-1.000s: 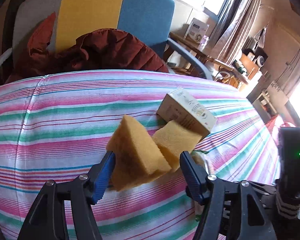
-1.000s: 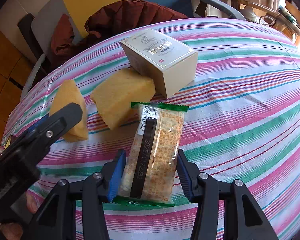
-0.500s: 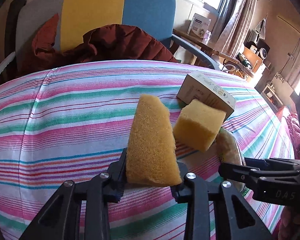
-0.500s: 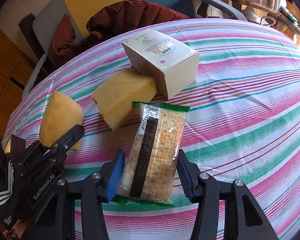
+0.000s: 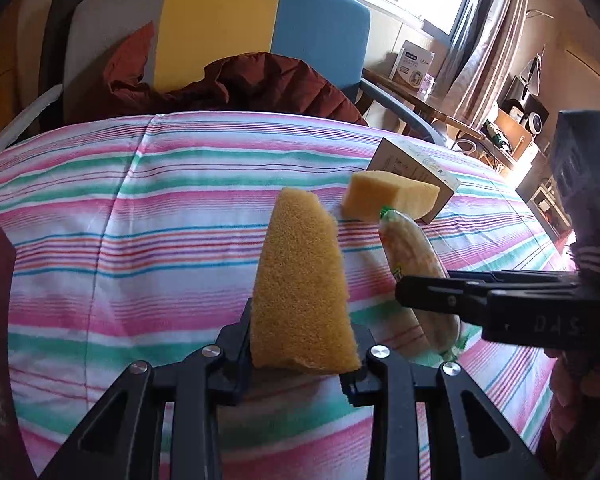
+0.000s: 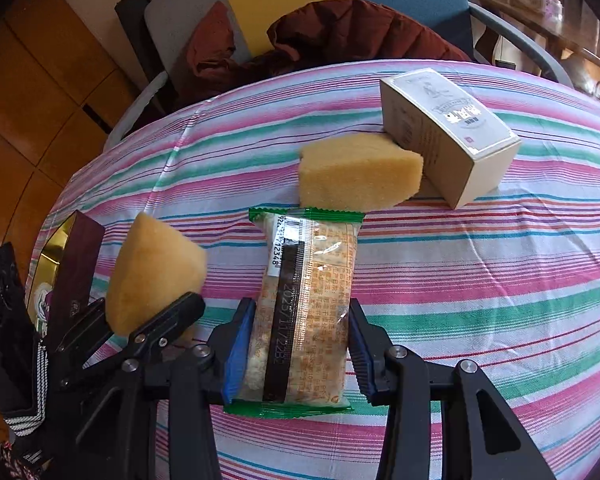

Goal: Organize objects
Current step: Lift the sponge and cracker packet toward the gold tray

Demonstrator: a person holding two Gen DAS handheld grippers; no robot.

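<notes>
My left gripper pitched steeply down toward the striped tablecloth, its jaws closed tight on a yellow wedge-shaped sponge. The sponge stood upright between them, narrow end pointing away from me; I could not tell whether its base still touched the cloth. In the right wrist view the same sponge sat at the left, clamped in the left gripper, beside a dark maroon box with a gold side near the edge of the surface.

My right gripper also angled down sharply, and its jaws had just been closing in on a cracker packet with green sealed ends. The packet lay flat on the cloth, lengthwise between the blue pads, both of which appeared to be against its sides. From the left wrist view the right gripper reached in from the right across that packet.

Just beyond the packet's far end lay a second sponge, one corner leaning against a cream carton that sat tilted on the surface. Behind the surface stood a chair with grey, yellow and blue panels, a rust-red jacket heaped on its seat.
</notes>
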